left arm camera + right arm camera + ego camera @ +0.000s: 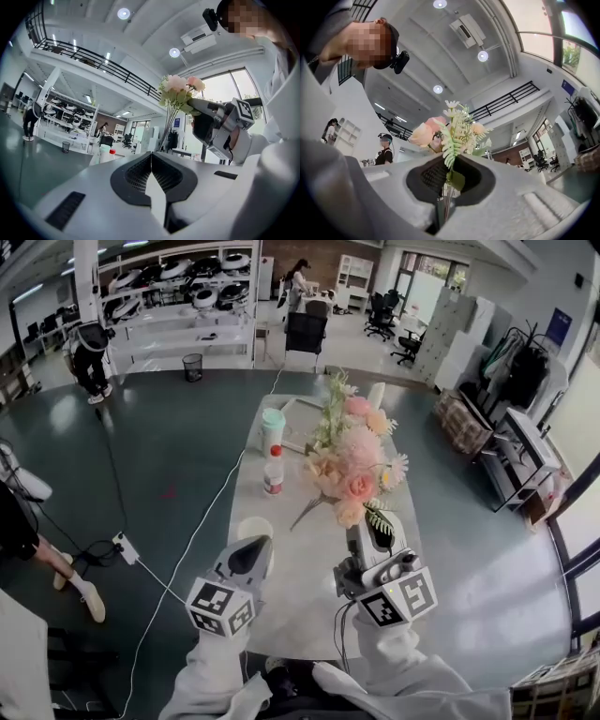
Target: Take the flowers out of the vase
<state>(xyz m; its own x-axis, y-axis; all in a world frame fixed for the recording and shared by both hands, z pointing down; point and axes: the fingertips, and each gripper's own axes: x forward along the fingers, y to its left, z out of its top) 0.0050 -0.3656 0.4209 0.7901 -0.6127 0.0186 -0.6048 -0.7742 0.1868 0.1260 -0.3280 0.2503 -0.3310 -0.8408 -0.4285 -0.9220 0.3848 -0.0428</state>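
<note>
Long white surface (309, 601) runs up the middle of the head view. Above it, the big bouquet of pink and peach artificial flowers with green fern (354, 460) hangs in the air, its stems slanting down to the left. The right tongs (364, 532) are clenched on those stems low down. The left tongs (255, 551) are pressed together, empty, just beside a white round cup (254, 525). Both cubes carry square black-and-white markers. Further up stand a tall white cylinder with a pale green lid (273, 432) and a small white red-capped bottle (273, 478), its label too small to read.
</note>
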